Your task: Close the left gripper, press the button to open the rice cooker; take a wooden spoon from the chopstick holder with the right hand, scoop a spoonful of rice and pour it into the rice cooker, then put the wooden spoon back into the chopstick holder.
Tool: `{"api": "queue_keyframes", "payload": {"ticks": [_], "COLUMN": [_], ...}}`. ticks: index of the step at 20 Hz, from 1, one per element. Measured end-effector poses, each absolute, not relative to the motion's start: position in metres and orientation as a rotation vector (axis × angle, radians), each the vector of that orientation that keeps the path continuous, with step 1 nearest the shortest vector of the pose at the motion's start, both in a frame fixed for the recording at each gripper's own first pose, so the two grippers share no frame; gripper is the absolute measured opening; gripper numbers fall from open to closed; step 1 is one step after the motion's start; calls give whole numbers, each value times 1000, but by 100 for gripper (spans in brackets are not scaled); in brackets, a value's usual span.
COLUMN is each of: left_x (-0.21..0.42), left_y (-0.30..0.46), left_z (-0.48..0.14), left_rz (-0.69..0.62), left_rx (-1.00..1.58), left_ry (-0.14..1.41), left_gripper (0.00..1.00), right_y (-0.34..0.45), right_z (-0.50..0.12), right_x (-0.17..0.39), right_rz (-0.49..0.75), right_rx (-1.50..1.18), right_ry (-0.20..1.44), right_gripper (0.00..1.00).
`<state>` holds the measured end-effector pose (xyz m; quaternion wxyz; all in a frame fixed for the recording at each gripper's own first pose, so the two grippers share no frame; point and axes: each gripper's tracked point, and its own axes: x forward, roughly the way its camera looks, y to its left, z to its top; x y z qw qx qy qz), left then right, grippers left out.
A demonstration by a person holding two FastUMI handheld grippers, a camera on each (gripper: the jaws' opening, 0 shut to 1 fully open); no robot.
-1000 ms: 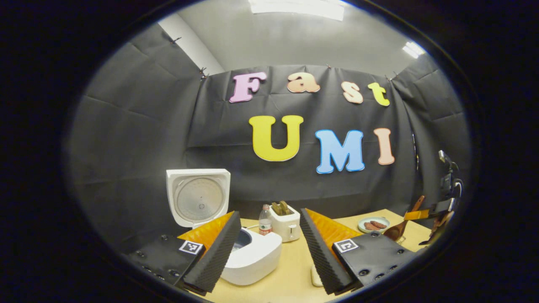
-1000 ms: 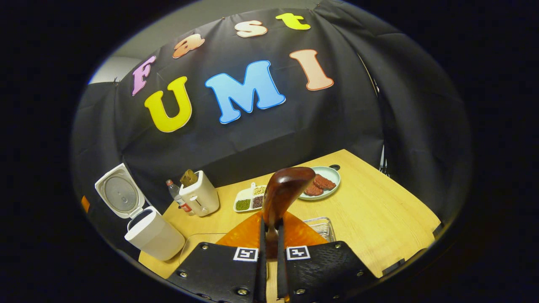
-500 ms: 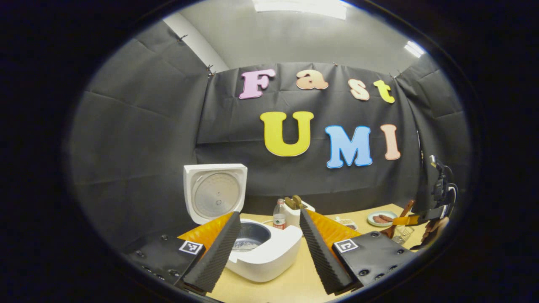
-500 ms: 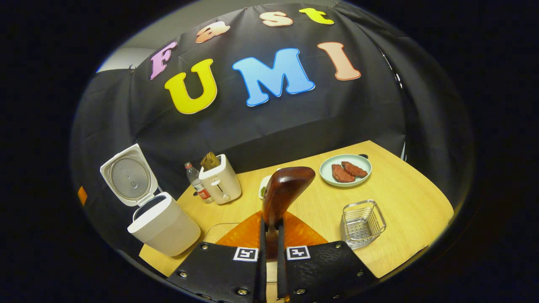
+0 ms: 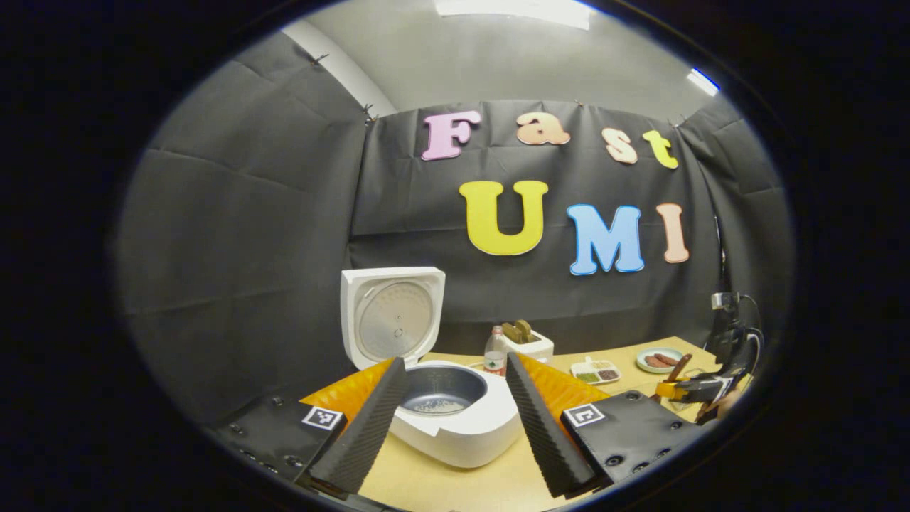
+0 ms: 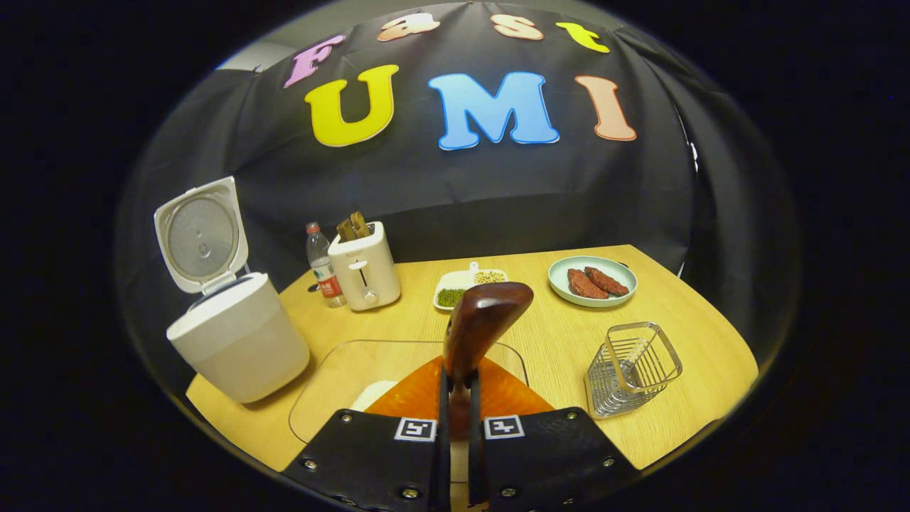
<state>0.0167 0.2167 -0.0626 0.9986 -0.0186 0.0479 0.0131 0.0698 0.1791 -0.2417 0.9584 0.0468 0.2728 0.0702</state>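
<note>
Nearby, right hand-held gripper [image 6: 455, 398] clamped on wooden spoon [image 6: 480, 327], toaster [image 6: 364, 270] beyond.

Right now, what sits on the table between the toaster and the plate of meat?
In the right gripper view, a small divided dish of beans sits between the toaster and the plate.

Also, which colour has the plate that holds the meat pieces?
Pale green; the plate shows best in the right gripper view.
</note>
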Motion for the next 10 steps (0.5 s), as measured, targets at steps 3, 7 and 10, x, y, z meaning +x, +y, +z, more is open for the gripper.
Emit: {"api": "queue_keyframes", "payload": {"ticks": [3, 7, 10], "left_x": [15, 15, 13], "left_y": [220, 219, 217], "left_z": [-65, -67, -68], "left_rz": [26, 22, 17], "left_rx": [-34, -50, -48], "left_ry": [97, 101, 103], "left_gripper": [97, 97, 97], "right_y": [196, 221, 232], "right_z": [-245, -248, -249], "right_x": [65, 50, 47], "right_rz": [164, 224, 250], "right_rx": [76, 109, 175], "right_ry": [550, 575, 603], "right_gripper": [10, 11, 10]}}
